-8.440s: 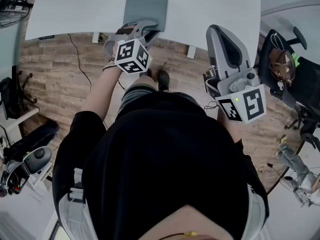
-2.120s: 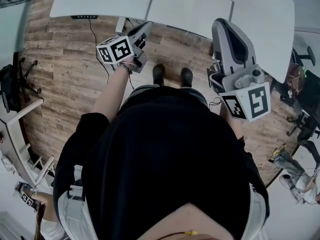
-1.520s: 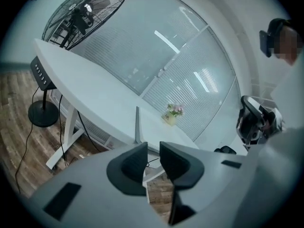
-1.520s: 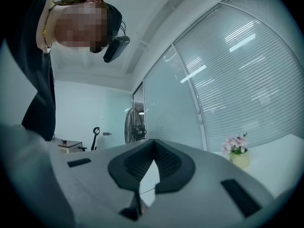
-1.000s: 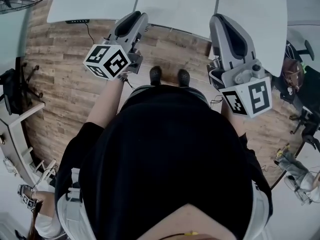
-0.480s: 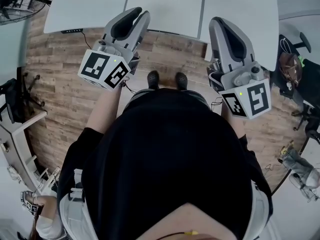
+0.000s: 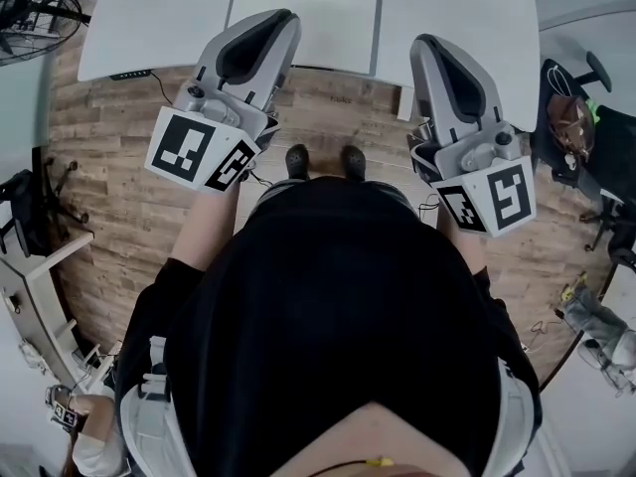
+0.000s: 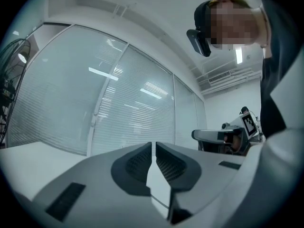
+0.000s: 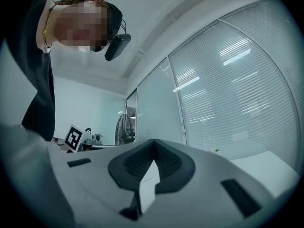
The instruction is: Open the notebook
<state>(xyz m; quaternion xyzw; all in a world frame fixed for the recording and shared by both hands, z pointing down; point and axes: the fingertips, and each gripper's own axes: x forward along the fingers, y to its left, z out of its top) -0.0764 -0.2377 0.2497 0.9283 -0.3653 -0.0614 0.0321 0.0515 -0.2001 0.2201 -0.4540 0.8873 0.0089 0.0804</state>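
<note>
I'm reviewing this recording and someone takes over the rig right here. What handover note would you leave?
Left gripper: empty, jaws closing with a slim gap between them, held in the air.
Right gripper: shut, empty, also in the air.
Notebook: flat on the white table ahead, white pages up, touched by neither gripper.
Done: the opening, it seems.
Left: probably nothing.

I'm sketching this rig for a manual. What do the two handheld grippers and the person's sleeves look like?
The left gripper and right gripper are light grey shells with dark ribbed pads; each carries a white cube with black square markers. The sleeves are short and black. The left gripper's empty jaws are closing.
</note>
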